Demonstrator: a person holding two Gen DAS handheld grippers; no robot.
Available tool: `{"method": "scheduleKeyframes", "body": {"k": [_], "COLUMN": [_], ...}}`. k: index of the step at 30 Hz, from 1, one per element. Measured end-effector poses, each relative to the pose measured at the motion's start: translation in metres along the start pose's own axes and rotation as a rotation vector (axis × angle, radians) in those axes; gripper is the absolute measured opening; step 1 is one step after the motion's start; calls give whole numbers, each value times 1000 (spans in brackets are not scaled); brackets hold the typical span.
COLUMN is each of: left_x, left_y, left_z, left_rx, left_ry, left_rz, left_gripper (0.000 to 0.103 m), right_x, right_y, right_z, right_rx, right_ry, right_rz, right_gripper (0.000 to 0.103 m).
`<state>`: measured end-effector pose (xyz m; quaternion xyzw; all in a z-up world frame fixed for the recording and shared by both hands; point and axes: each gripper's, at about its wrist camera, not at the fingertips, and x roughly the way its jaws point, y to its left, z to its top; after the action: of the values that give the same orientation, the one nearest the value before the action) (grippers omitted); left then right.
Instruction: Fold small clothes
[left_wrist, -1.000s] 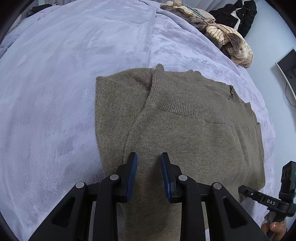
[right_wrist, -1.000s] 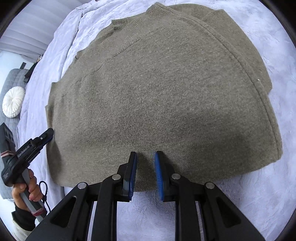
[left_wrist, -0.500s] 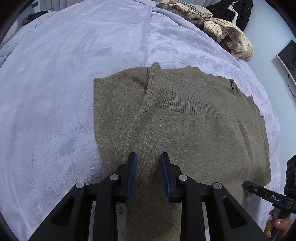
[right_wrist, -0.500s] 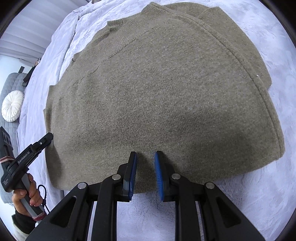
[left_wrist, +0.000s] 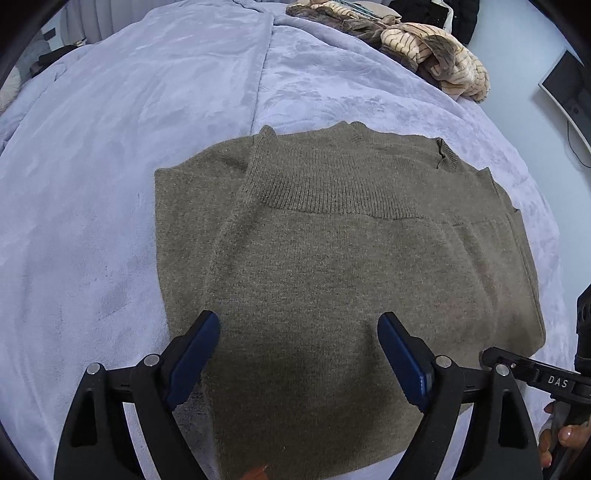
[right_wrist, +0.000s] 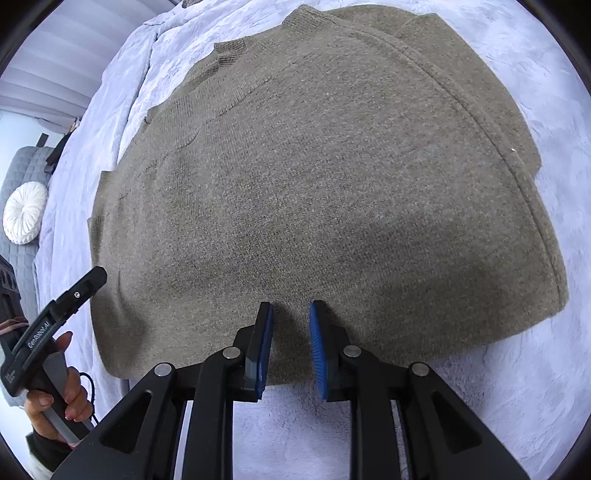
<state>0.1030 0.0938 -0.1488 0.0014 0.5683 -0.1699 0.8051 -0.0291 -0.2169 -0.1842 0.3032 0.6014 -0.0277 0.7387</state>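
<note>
Letting go of a folded sweater on the bed.

Left wrist view: the left gripper (left_wrist: 297, 354) hangs over the near edge of the olive sweater (left_wrist: 332, 258), jaws opening wide, nothing pinched between them. The sweater lies flat on the lilac blanket (left_wrist: 110, 184), one side already folded over, ribbed band across the top. A pile of striped clothes (left_wrist: 436, 55) sits well apart at the far edge, not in the way. Right wrist view: the right gripper (right_wrist: 291, 332) is at the near hem, jaws opening but narrow, knit beneath them rather than clamped. This looks like a release after a fold; next calls for a fresh grip on an edge.
</note>
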Motion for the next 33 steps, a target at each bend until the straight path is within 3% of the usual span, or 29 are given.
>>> {"method": "scheduleKeyframes", "body": {"k": [2, 3, 4, 13, 16, 20, 22, 23, 27, 33], "left_x": [-1, -2, -2, 1, -6, -24, -32, -36, -41, -40], "left_y": [-1, -1, -1, -2, -3, -1, -1, -1, 9, 57], "left_z": [0, 0, 0, -1, -1, 1, 3, 2, 0, -13], "left_rx": [-7, -15, -23, -89, -108, -172, -175, -170, -177, -239], "left_ry": [4, 5, 6, 66, 82, 27, -20, -37, -56, -10], "left_rz": [7, 15, 20, -48, -130, -203, -190, -170, -126, -75], "left_gripper": [89, 89, 89, 89, 89, 89, 92, 103, 103, 103], "right_x": [-5, -8, -11, -27, -24, -15, -9, -6, 12, 42], "right_y": [2, 4, 8, 13, 9, 12, 16, 19, 33, 52], "right_z": [0, -1, -2, -22, -29, -35, -36, -37, -44, -57], "right_rx": [3, -2, -11, 55, 104, 125, 124, 124, 144, 188], "right_ry": [4, 4, 4, 33, 48, 73, 88, 95, 132, 195], "right_rz": [48, 61, 65, 215, 267, 318, 343, 356, 432, 507], "right_gripper": [53, 68, 75, 78, 79, 80, 81, 81, 82, 82]}}
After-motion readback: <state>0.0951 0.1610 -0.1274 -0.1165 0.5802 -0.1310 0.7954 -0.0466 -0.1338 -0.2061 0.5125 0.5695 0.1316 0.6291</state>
